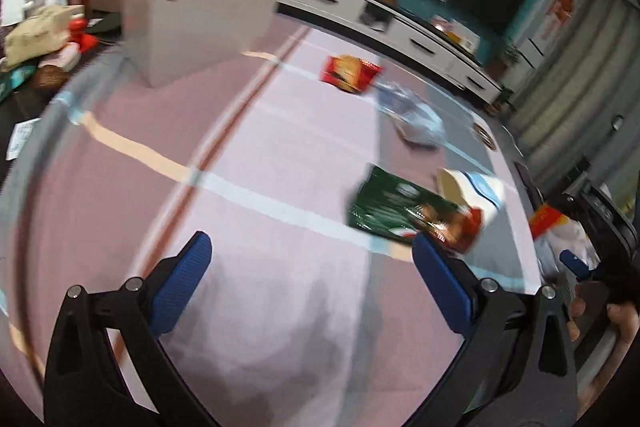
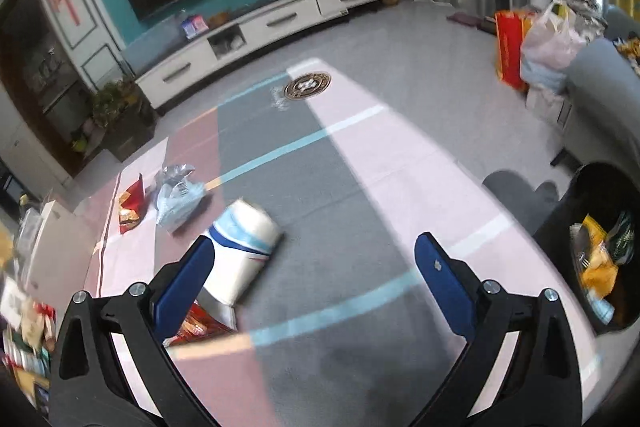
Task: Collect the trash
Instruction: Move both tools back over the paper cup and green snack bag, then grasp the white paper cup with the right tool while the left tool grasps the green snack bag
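Observation:
Trash lies on a striped floor mat (image 1: 248,163). A white and blue paper cup (image 1: 472,195) lies on its side against a green snack packet (image 1: 396,211). Farther off are a pale blue plastic bag (image 1: 412,115) and a red packet (image 1: 350,73). My left gripper (image 1: 312,267) is open above bare mat, with the green packet just beyond its right finger. My right gripper (image 2: 316,267) is open and holds nothing. The cup (image 2: 244,251) lies beside its left finger, on a packet's red end (image 2: 196,323). The blue bag (image 2: 176,195) and the red packet (image 2: 130,203) lie beyond.
A black bin (image 2: 600,195) holding wrappers stands at the right of the right gripper. A white box (image 1: 192,23) sits on the mat's far left. A long TV cabinet (image 2: 260,27) lines the far wall. Bags (image 2: 540,43) are piled by a grey sofa (image 2: 608,99).

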A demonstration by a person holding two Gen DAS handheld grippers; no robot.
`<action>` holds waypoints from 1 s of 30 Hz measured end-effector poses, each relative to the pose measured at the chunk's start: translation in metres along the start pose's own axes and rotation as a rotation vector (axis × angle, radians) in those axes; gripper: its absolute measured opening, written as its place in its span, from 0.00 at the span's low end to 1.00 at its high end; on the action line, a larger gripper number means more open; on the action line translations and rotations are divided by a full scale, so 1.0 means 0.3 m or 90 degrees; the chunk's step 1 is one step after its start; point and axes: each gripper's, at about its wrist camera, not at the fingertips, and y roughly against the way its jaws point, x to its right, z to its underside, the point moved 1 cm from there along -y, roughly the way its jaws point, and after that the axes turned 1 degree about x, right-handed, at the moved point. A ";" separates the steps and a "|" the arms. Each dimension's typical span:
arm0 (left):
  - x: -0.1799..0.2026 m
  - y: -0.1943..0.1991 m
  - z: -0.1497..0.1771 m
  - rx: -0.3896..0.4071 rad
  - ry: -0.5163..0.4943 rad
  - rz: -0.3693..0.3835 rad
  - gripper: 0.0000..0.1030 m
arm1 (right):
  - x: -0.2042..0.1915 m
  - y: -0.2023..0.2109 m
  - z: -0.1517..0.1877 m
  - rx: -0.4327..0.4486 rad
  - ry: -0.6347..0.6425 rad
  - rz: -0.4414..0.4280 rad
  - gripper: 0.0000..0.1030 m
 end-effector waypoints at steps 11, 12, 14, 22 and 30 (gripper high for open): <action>-0.095 0.004 -0.059 0.009 0.069 -0.003 0.97 | -0.257 -0.256 0.060 -0.049 0.057 0.147 0.95; -0.095 0.005 -0.059 0.009 0.070 0.000 0.97 | -0.261 -0.269 0.066 -0.051 0.059 0.155 0.95; -0.091 0.006 -0.057 0.010 0.070 0.004 0.97 | -0.280 -0.298 0.083 -0.057 0.075 0.168 0.95; -0.068 0.001 -0.043 0.007 0.056 0.003 0.97 | -0.282 -0.379 0.113 -0.096 0.088 0.172 0.94; -0.049 -0.004 -0.036 0.007 0.045 0.004 0.97 | -0.298 -0.353 0.124 -0.085 0.152 0.121 0.31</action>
